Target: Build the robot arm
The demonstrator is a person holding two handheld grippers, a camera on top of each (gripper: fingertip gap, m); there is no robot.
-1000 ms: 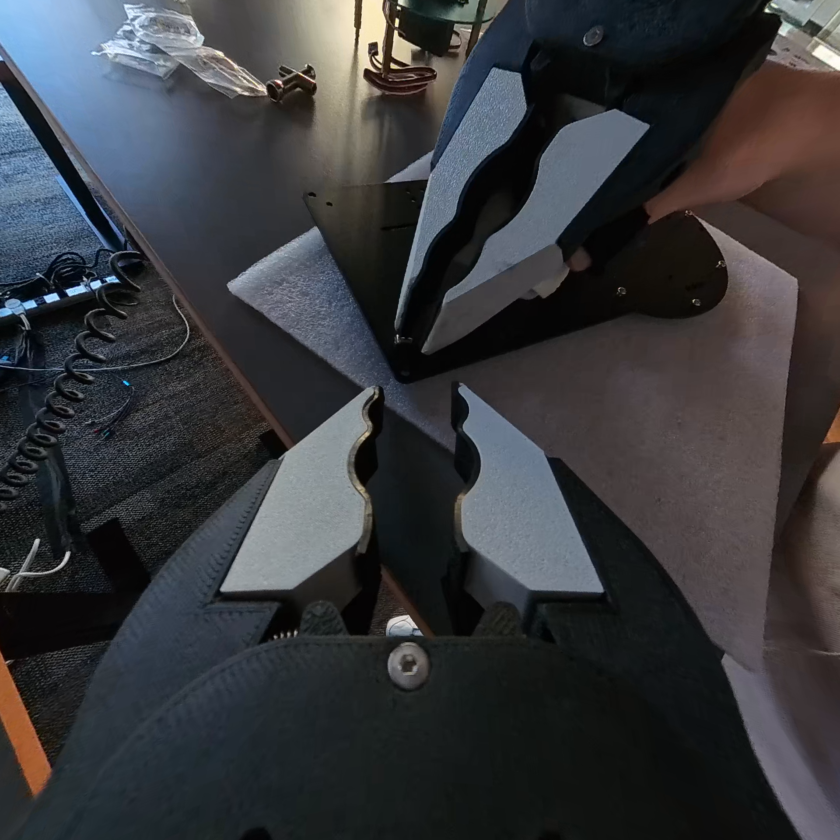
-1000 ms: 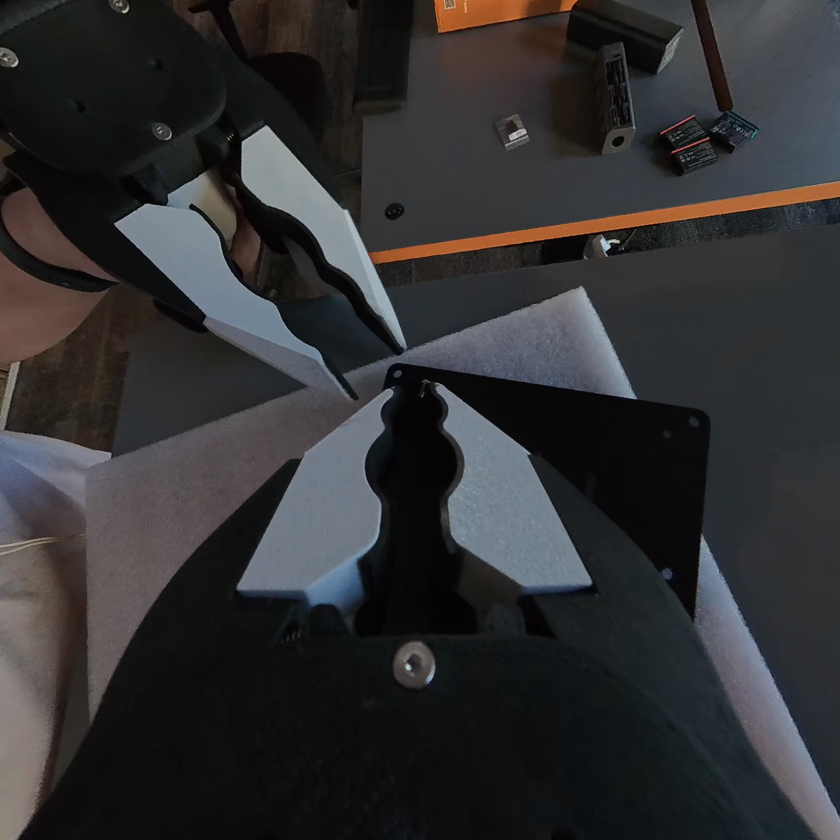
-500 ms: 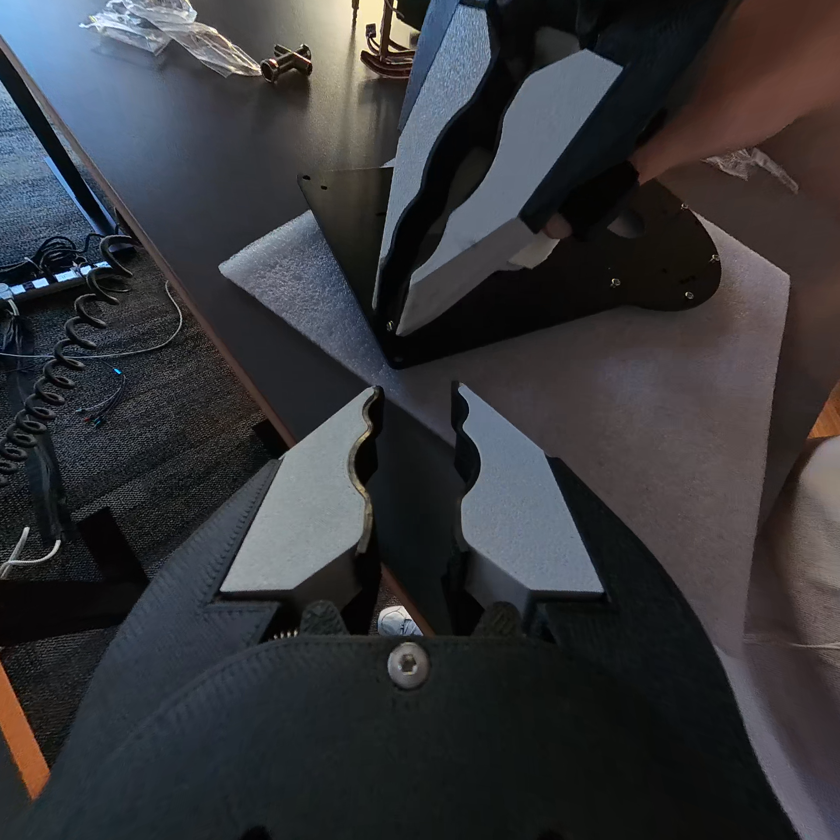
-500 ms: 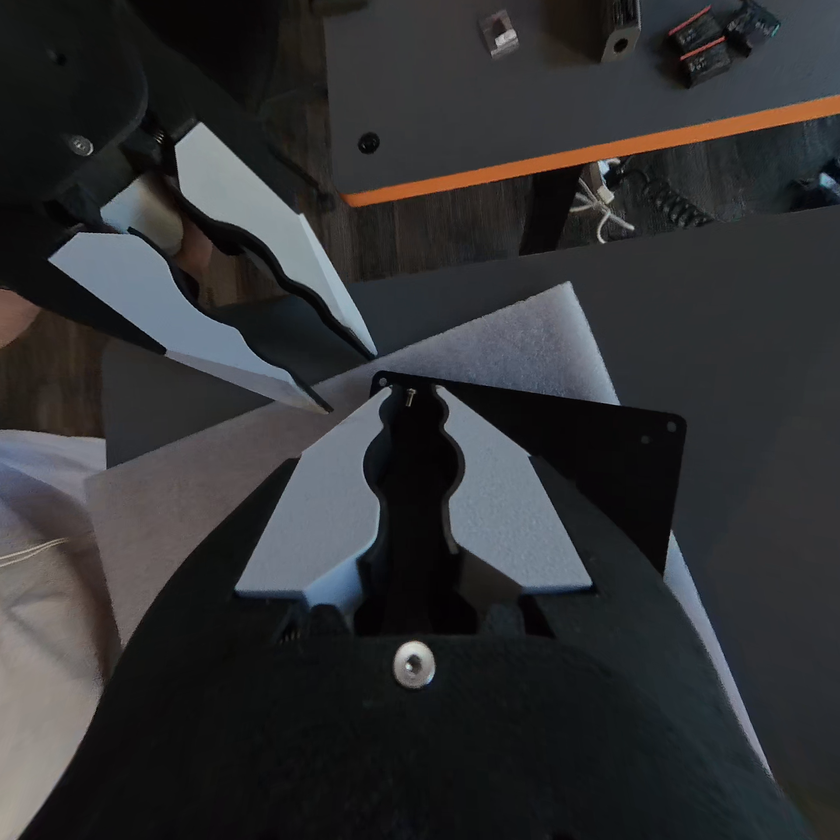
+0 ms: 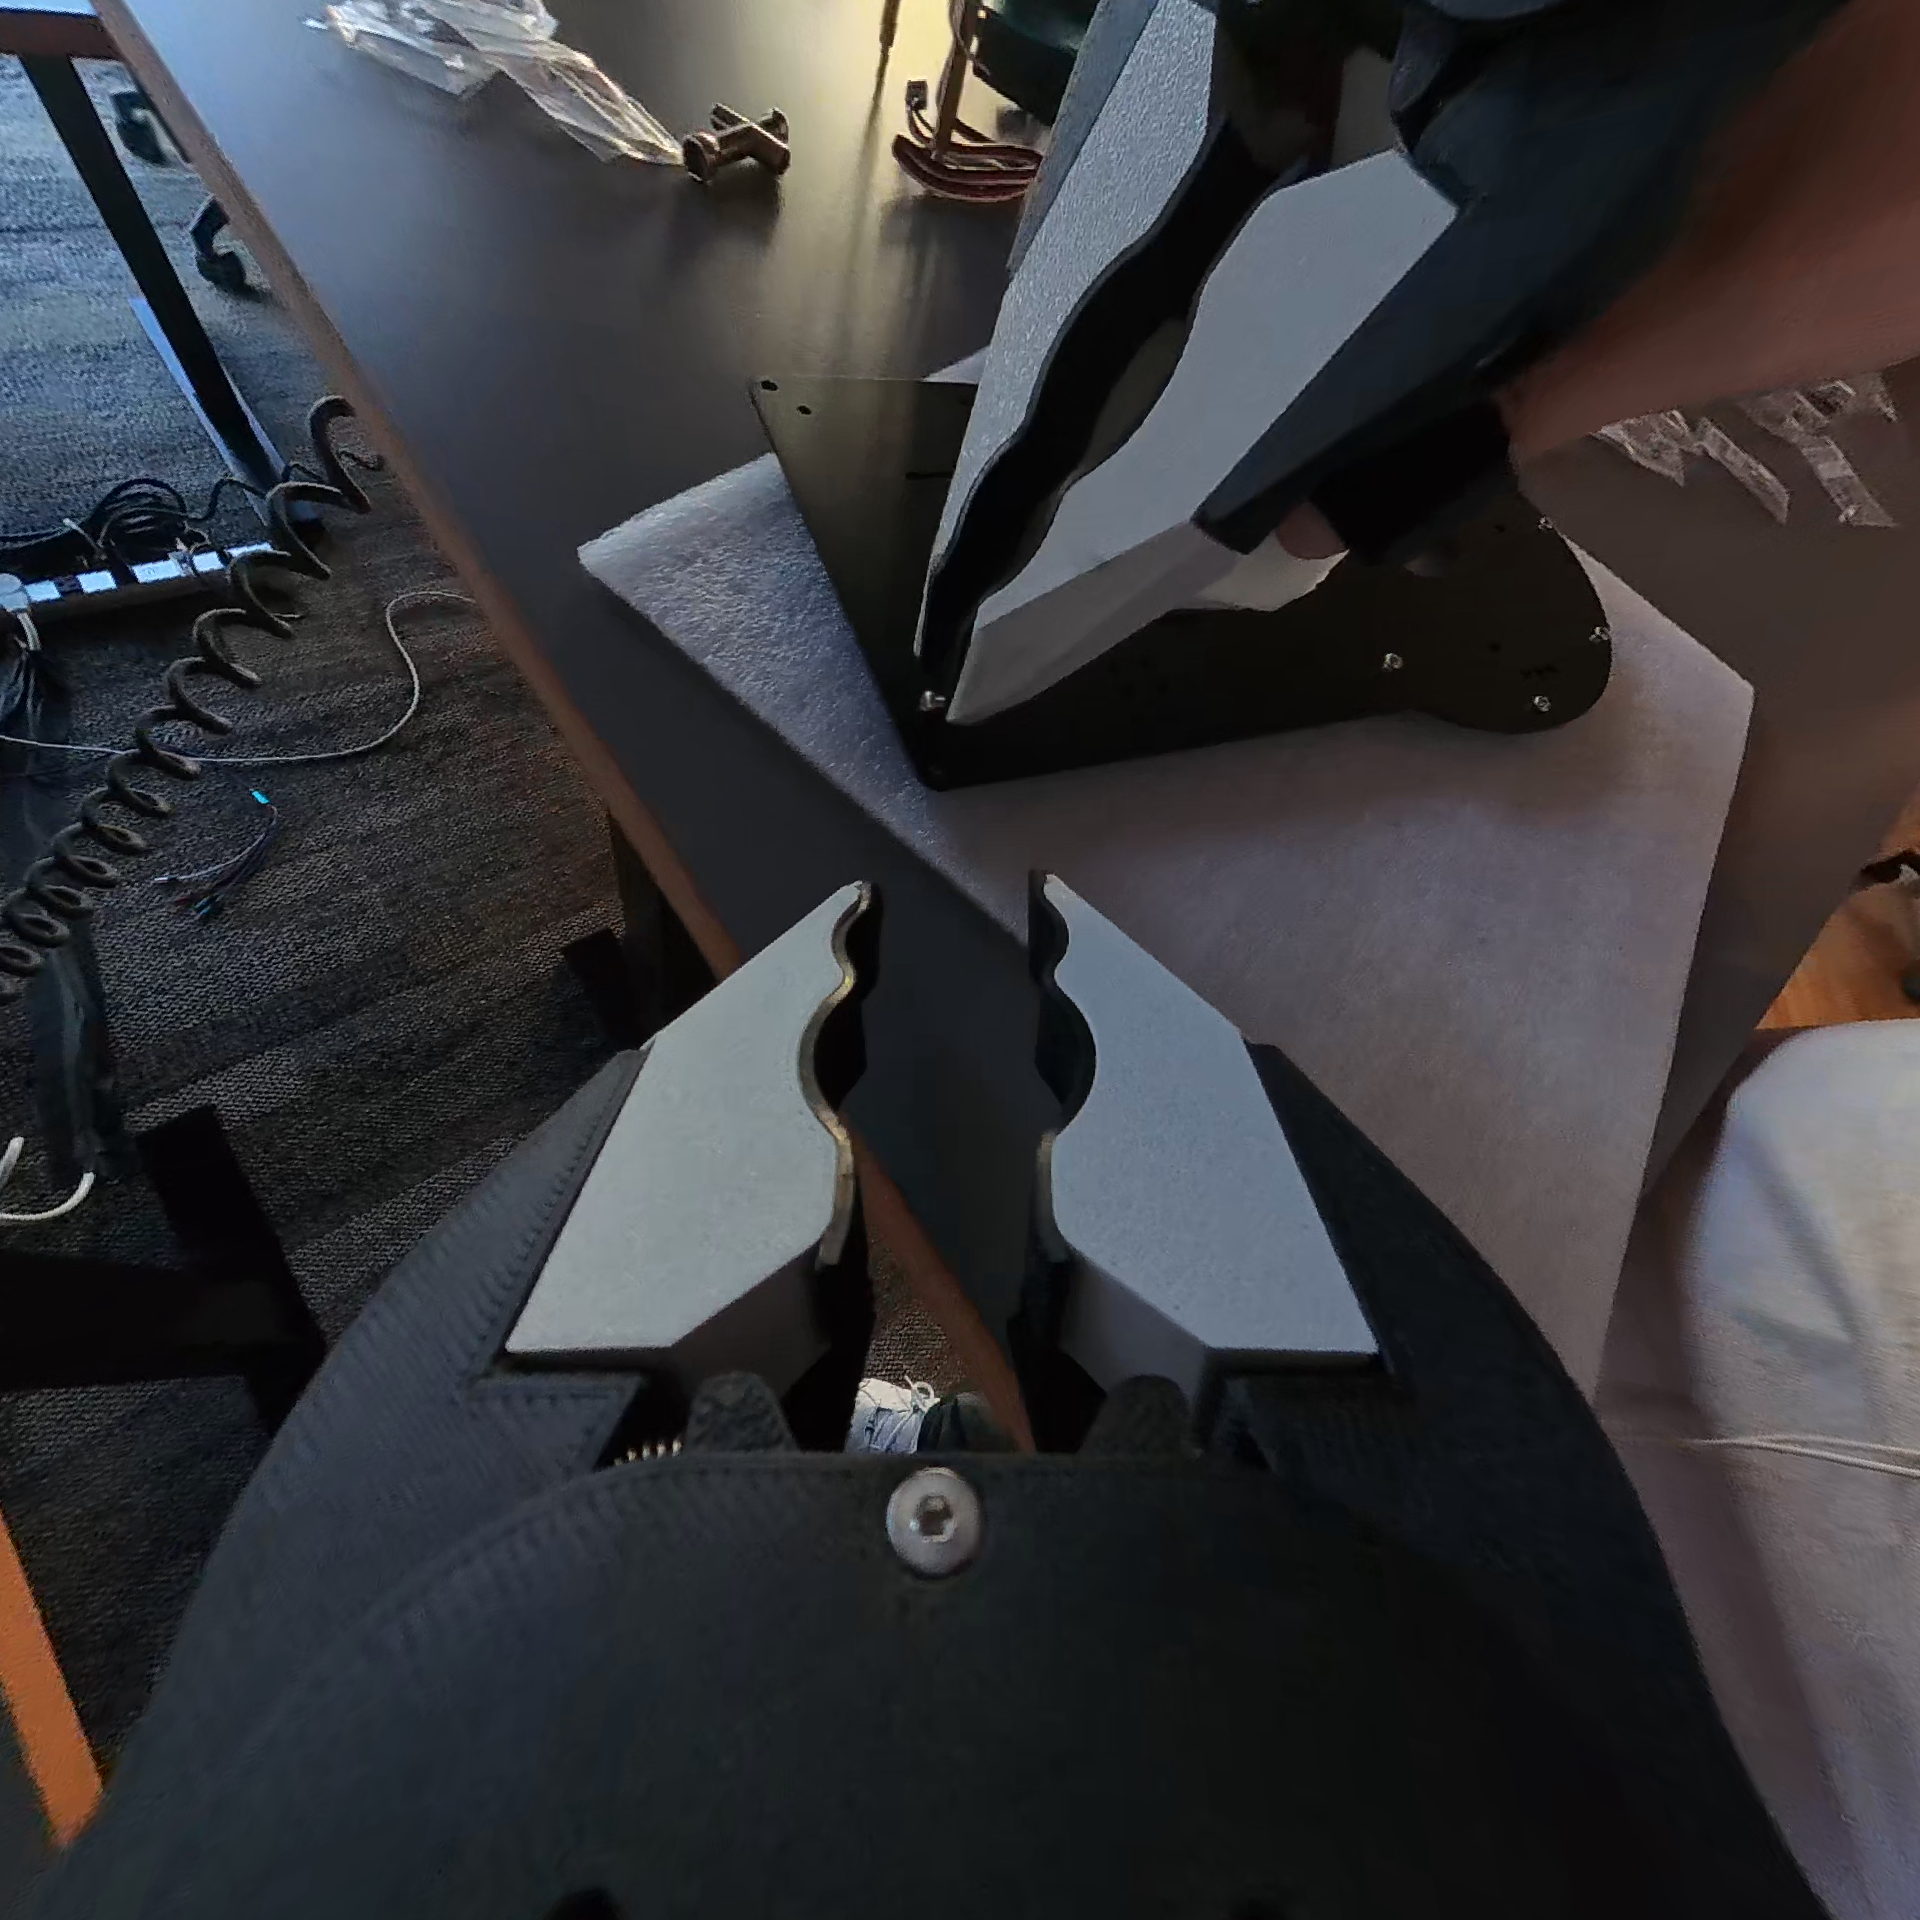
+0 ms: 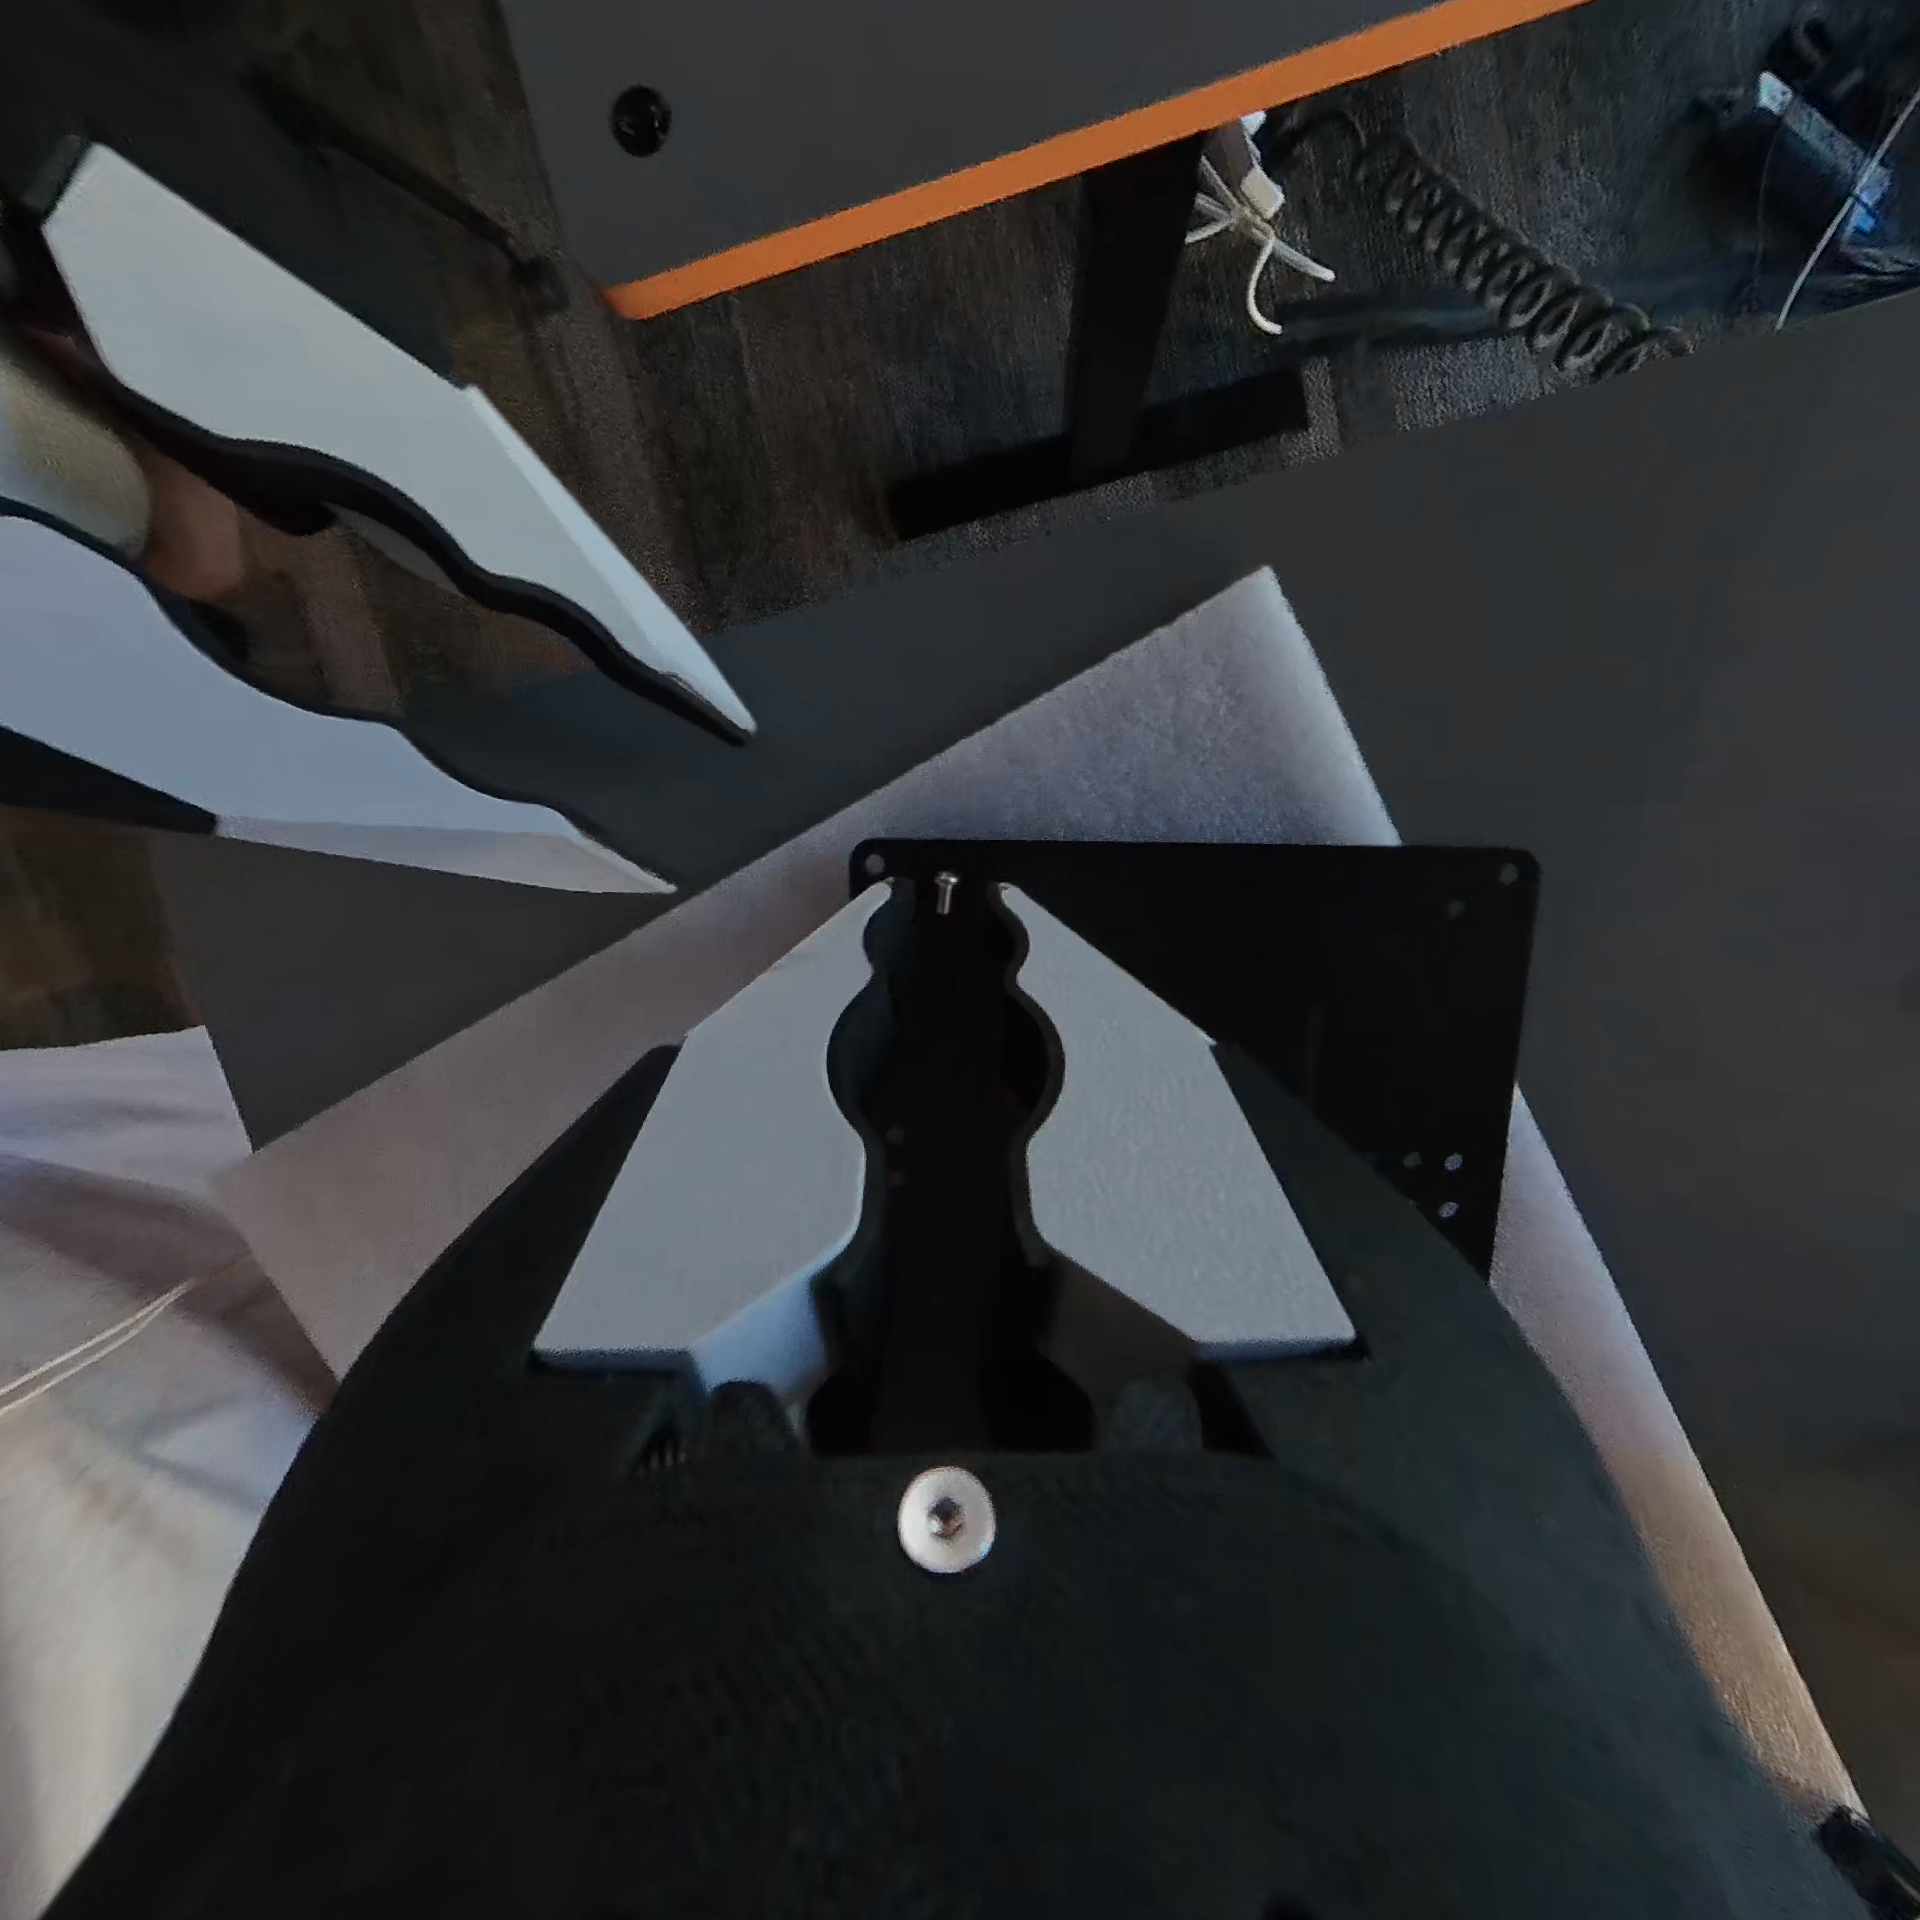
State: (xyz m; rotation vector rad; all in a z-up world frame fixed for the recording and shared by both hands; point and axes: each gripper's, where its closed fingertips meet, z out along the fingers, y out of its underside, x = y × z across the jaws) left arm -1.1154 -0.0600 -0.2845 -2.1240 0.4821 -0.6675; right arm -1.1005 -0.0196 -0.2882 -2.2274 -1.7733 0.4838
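A flat black metal plate [image 6: 1299,987] with small corner holes lies on a white foam sheet [image 6: 1143,707] on a dark table. My right gripper [image 6: 945,888] is at the plate's near corner, tips down on it, jaws narrowed with a gap. A small silver screw [image 6: 943,894] stands between the tips, touching neither. My left gripper [image 5: 951,894] is open and empty, hovering over the table's edge and the foam's corner [image 5: 1351,935]. The left wrist view also shows the right gripper [image 5: 940,707] on the plate [image 5: 862,468]. The right wrist view shows the left gripper [image 6: 707,810] at left.
Clear plastic bags [image 5: 499,52], a small metal part [image 5: 738,140] and red-brown cables [image 5: 966,166] lie at the table's far end. A coiled cable [image 5: 177,707] and power strip [image 5: 104,582] are on the carpet. An orange-edged table [image 6: 935,197] stands beyond. A person's hand [image 5: 1714,291] holds the right gripper. The gap from one gripper's tips to the other's is roughly 5 centimetres.
The right wrist view tilted down, so the far table slid up out of frame. The right gripper stayed at the plate's corner around the screw. The left gripper stayed open.
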